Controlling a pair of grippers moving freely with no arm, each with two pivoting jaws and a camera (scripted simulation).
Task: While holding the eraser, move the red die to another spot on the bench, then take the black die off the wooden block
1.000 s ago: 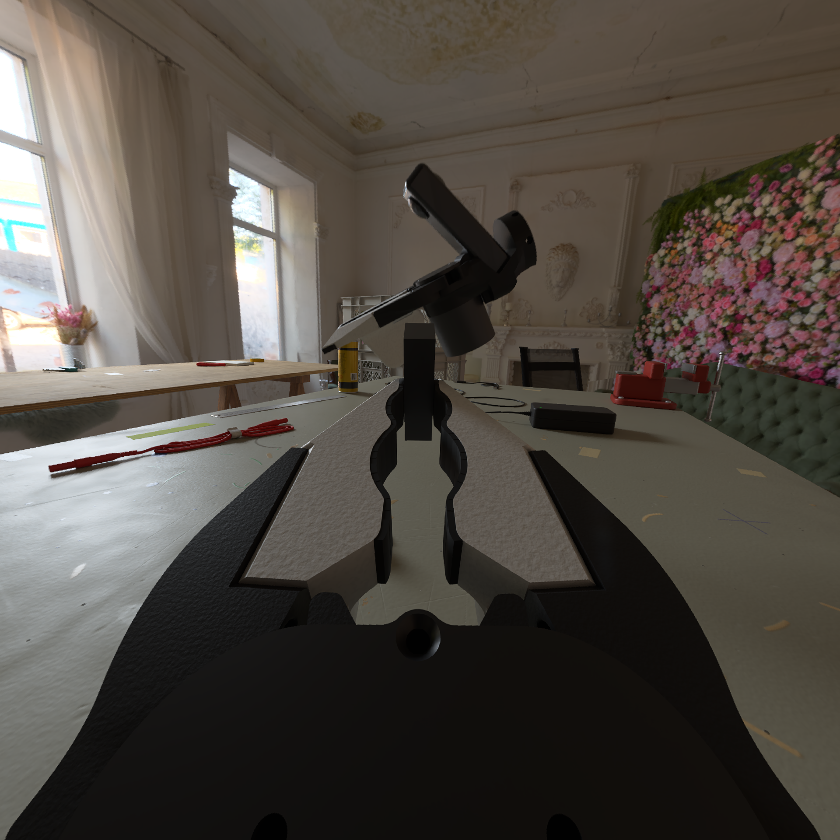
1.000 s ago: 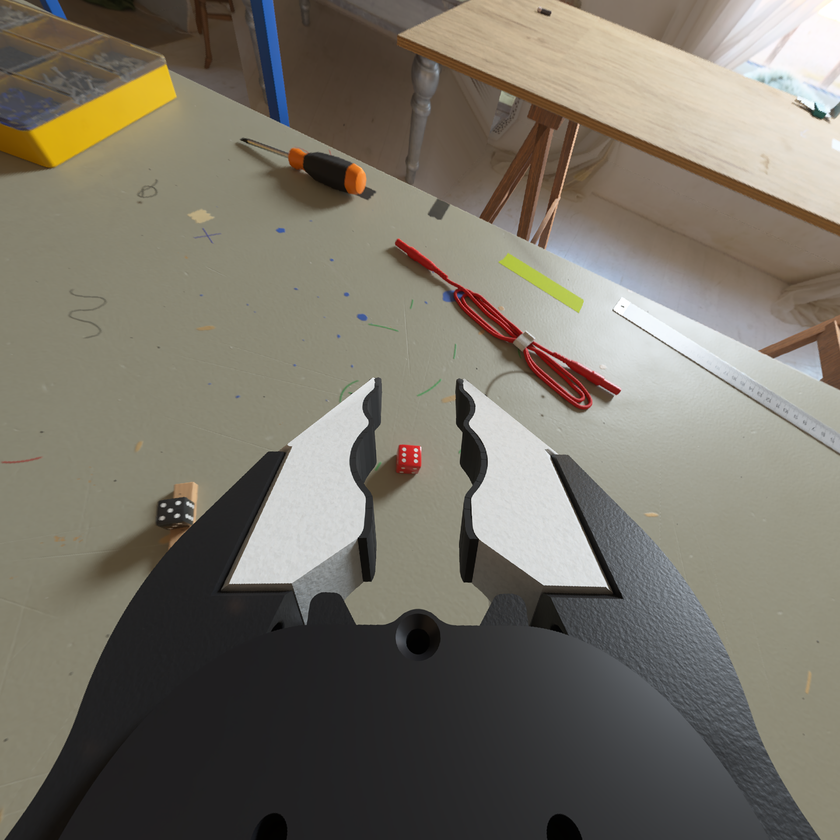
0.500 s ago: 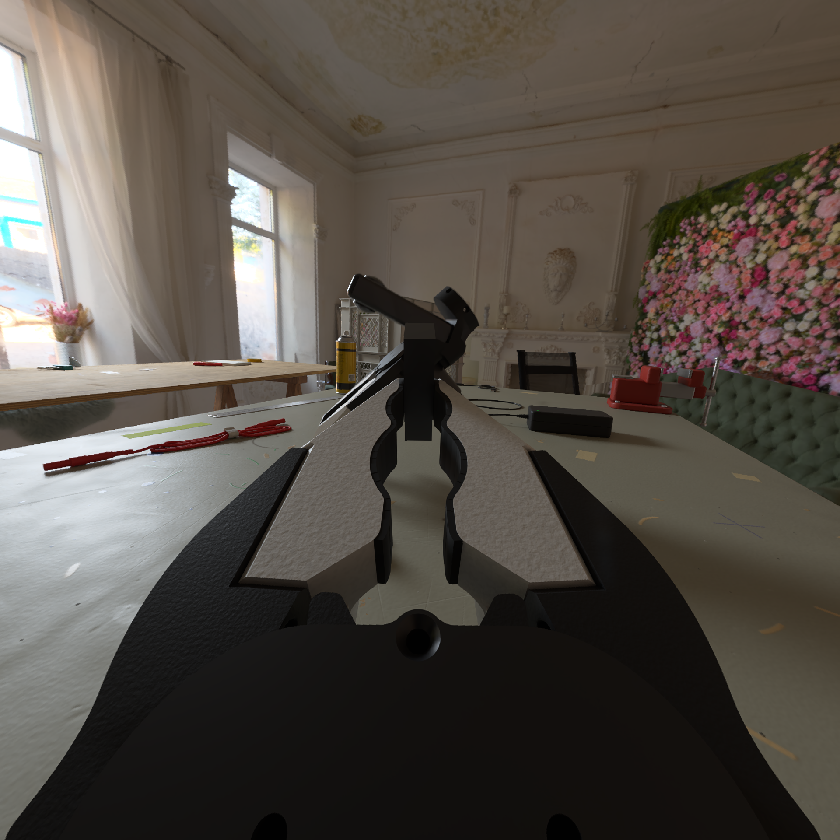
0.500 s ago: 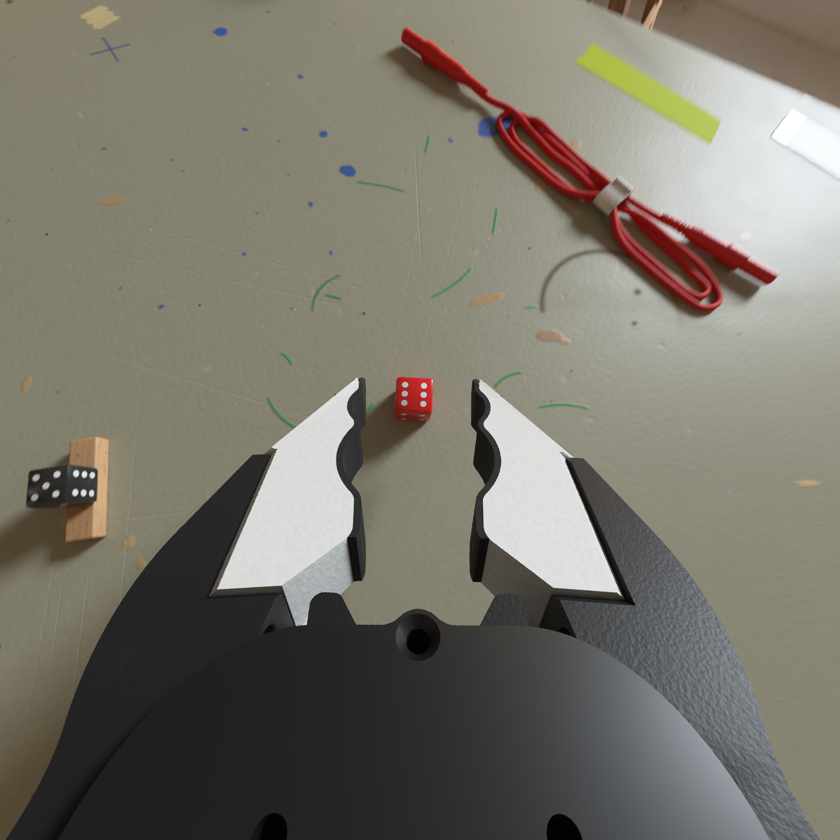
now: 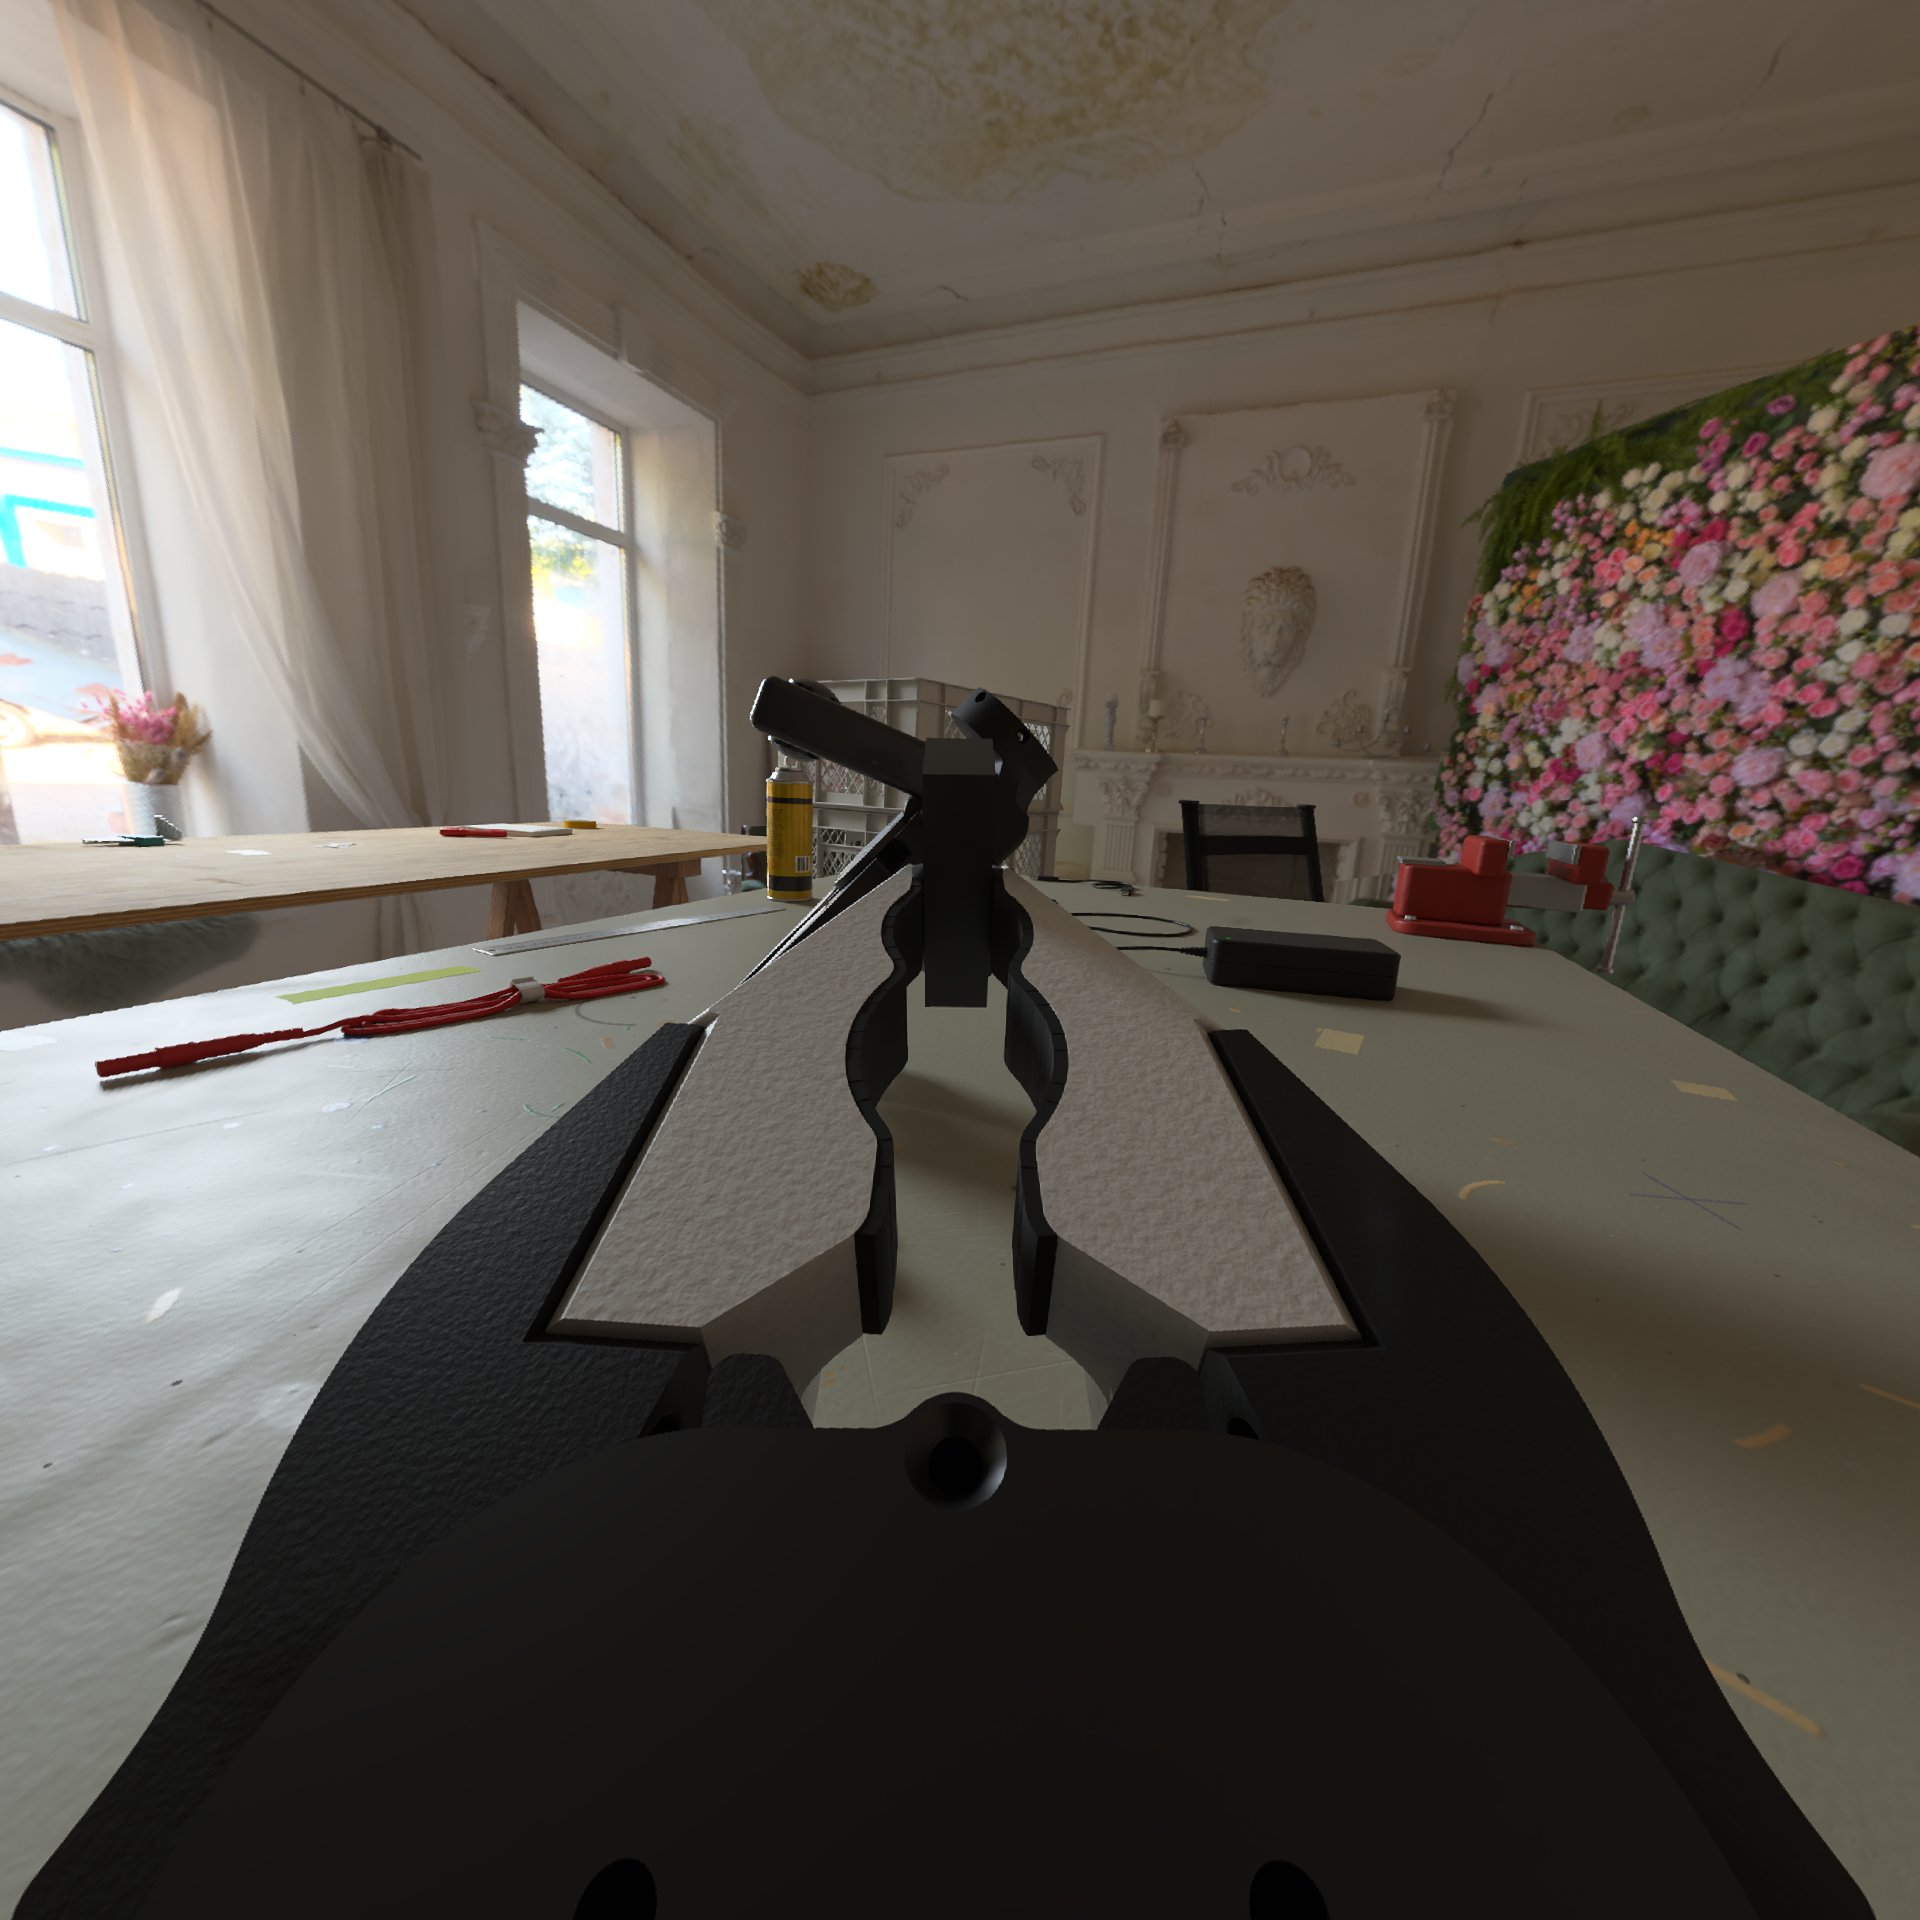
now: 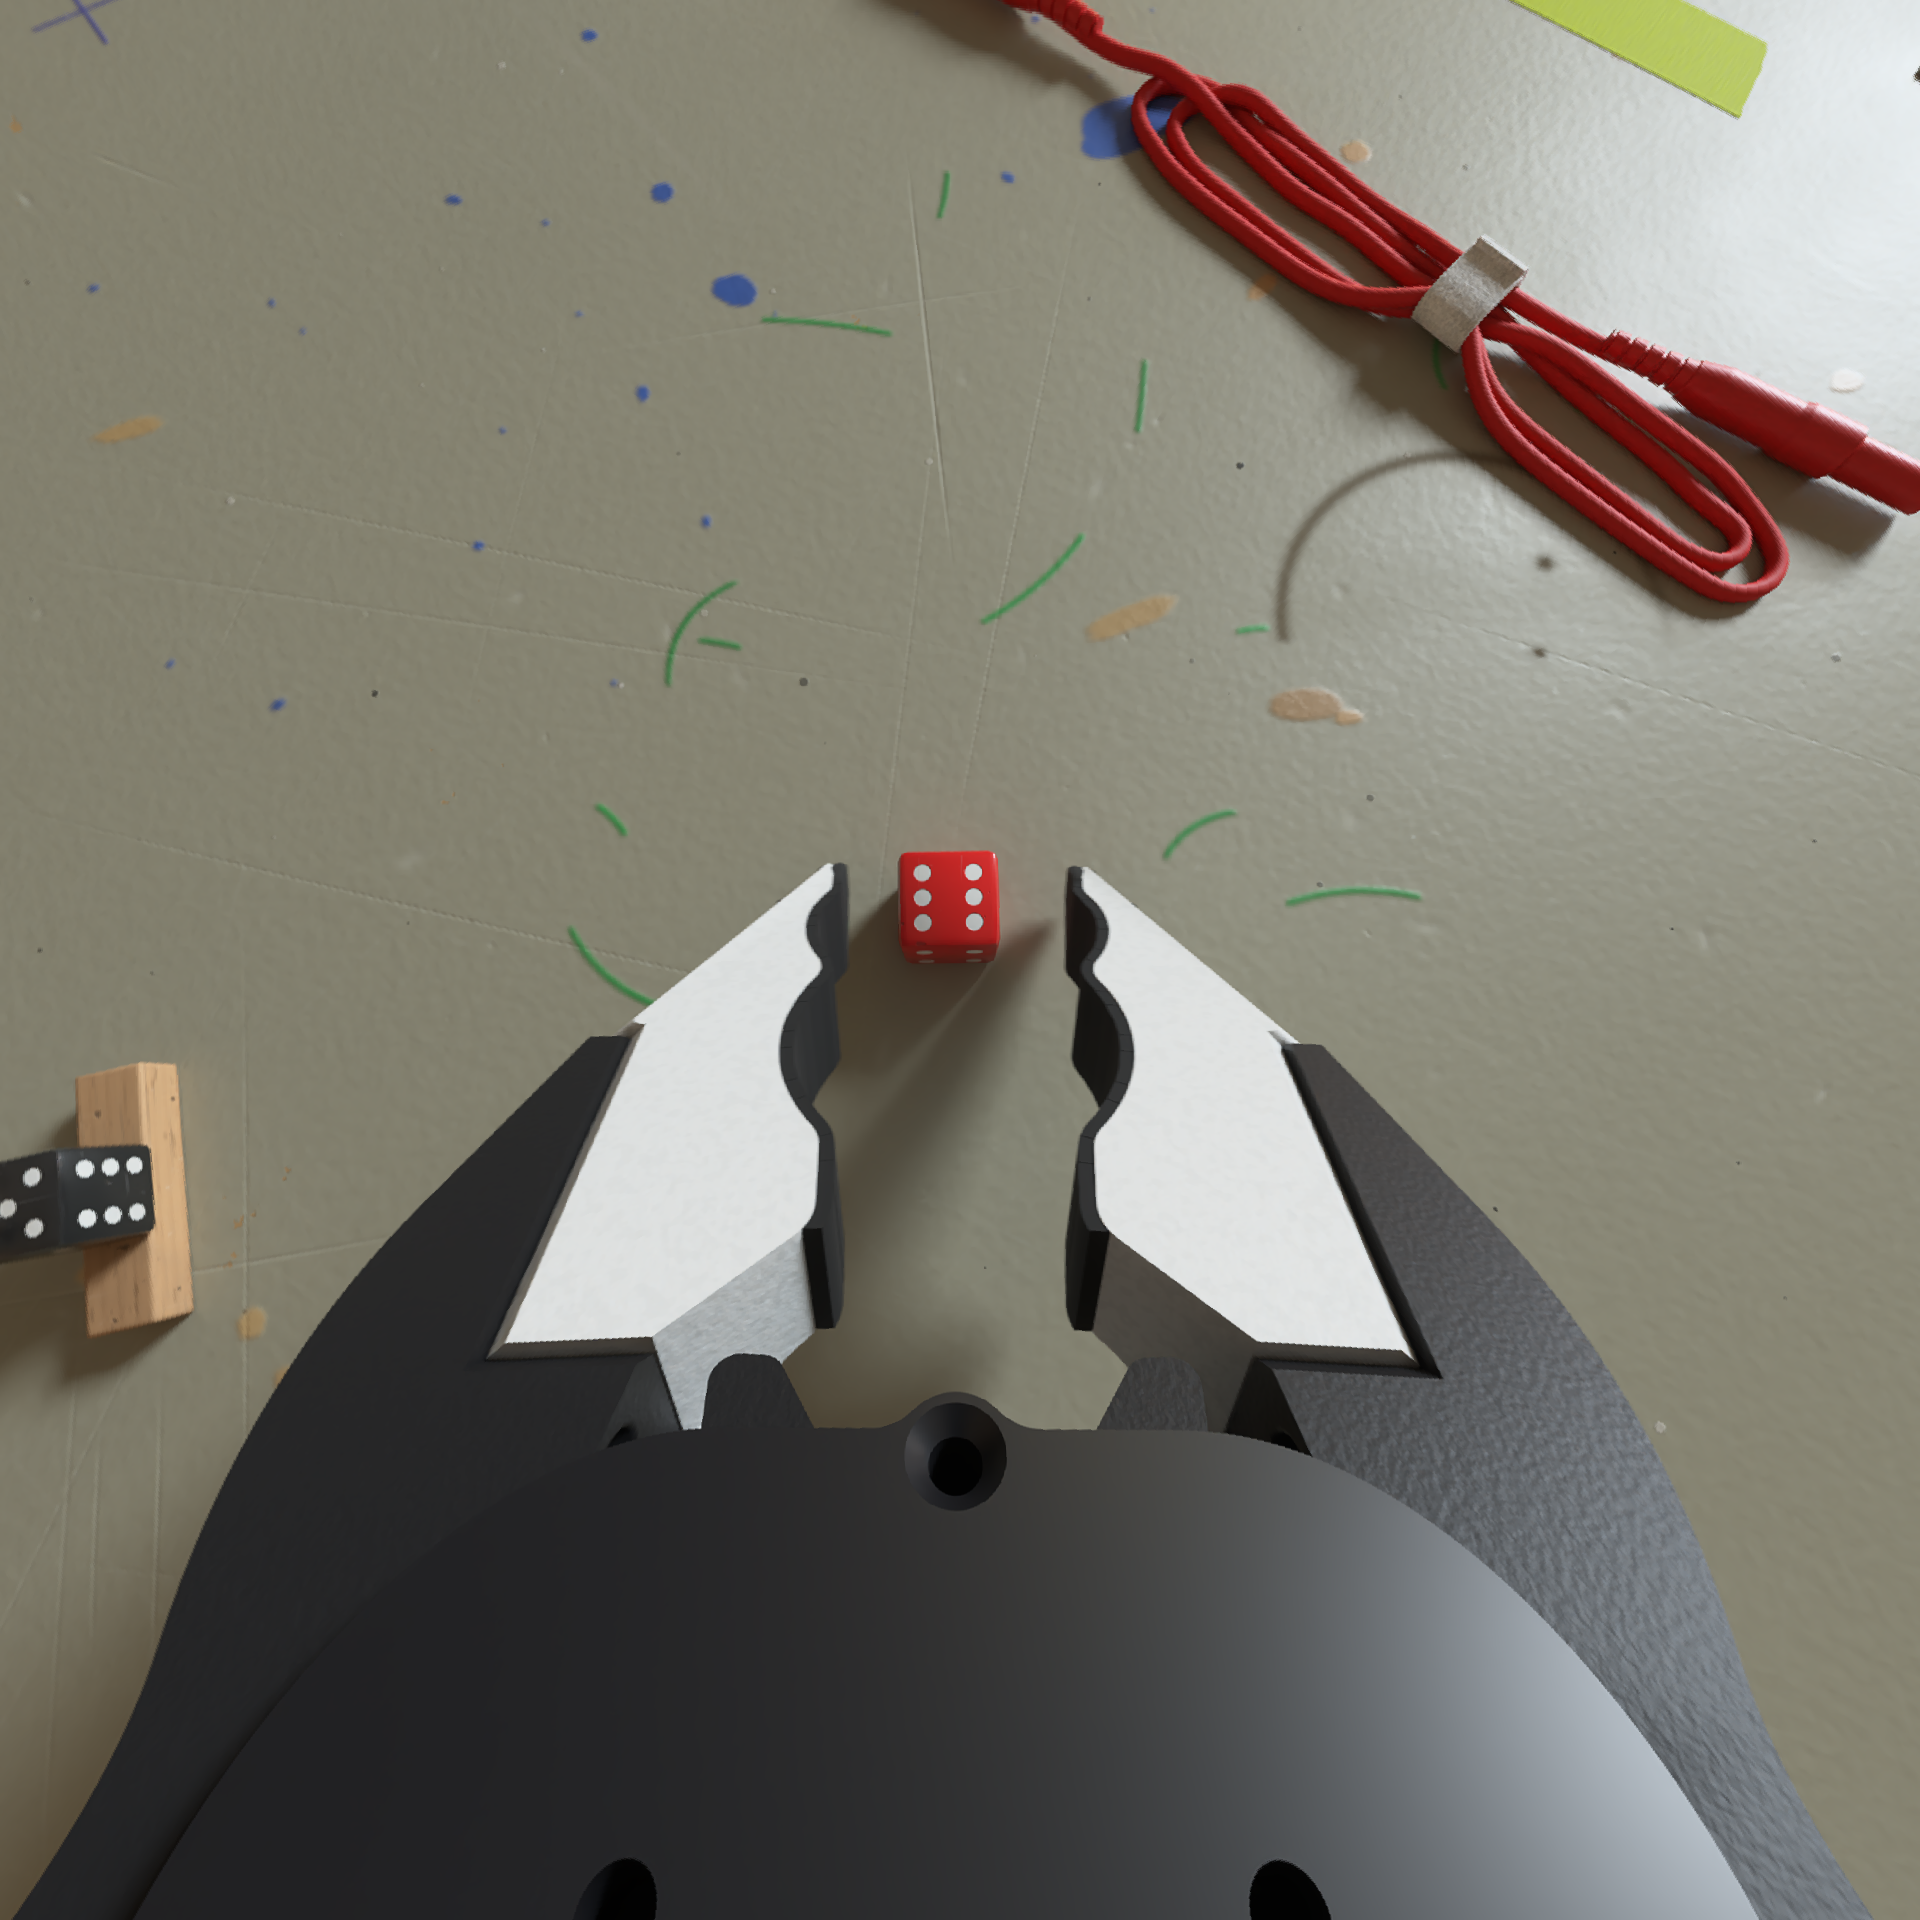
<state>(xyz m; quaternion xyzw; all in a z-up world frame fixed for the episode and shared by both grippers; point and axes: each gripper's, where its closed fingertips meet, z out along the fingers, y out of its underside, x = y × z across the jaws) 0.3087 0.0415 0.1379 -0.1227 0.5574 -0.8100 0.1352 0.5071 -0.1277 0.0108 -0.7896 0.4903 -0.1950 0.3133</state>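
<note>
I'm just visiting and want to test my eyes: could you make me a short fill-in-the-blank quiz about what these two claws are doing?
1. The left claw is shut on a dark ____.
2. The right claw is open, with the ____ die between its tips.
3. The black die rests on a ____ block.

Missing words: eraser; red; wooden

From my right wrist view the black die with white pips (image 6: 73, 1200) runs off the left edge, the looped red cable (image 6: 1455, 312) is cropped at top and right, and the yellow-green tape strip (image 6: 1652, 47) is clipped at top.
</note>
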